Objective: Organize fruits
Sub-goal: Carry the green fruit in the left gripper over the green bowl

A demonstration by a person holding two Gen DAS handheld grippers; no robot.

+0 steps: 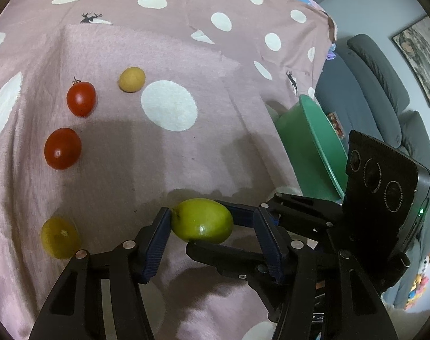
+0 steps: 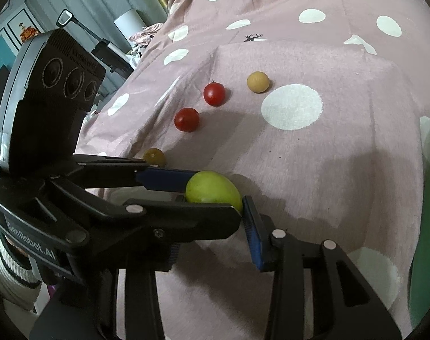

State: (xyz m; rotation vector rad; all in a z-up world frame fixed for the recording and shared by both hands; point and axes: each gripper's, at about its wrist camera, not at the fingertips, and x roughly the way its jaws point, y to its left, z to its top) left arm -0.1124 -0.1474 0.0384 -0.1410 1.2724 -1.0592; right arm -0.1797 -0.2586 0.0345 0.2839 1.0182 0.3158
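Both grippers converge on the green fruit (image 1: pixel 202 221), which sits at the near edge of the pink polka-dot cloth (image 1: pixel 186 56).

My left gripper (image 1: pixel 212 212) has its fingers wide apart. The left pad (image 1: pixel 155 243) touches the stem end of the fruit. The right pad (image 1: pixel 268 243) stands off from the other end, and one of the right gripper's fingers sits in that gap.

My right gripper (image 2: pixel 212 201) comes in crosswise with its fingers also spread, one in front of the fruit and one behind it. The tip of its right pad (image 2: pixel 251 232) touches the fruit's end. The other finger is hidden behind the left gripper, so I cannot tell whether the right gripper is actually squeezing the fruit.

Further out on the cloth:
- two red tomatoes (image 1: pixel 81 98) (image 1: pixel 62 148), near each other
- a tan round fruit (image 1: pixel 132 79), just beyond them
- a yellow tomato (image 1: pixel 59 237), left of my left gripper

A green bowl (image 1: pixel 314 141) stands at the right edge of the cloth, well apart from the fruits.
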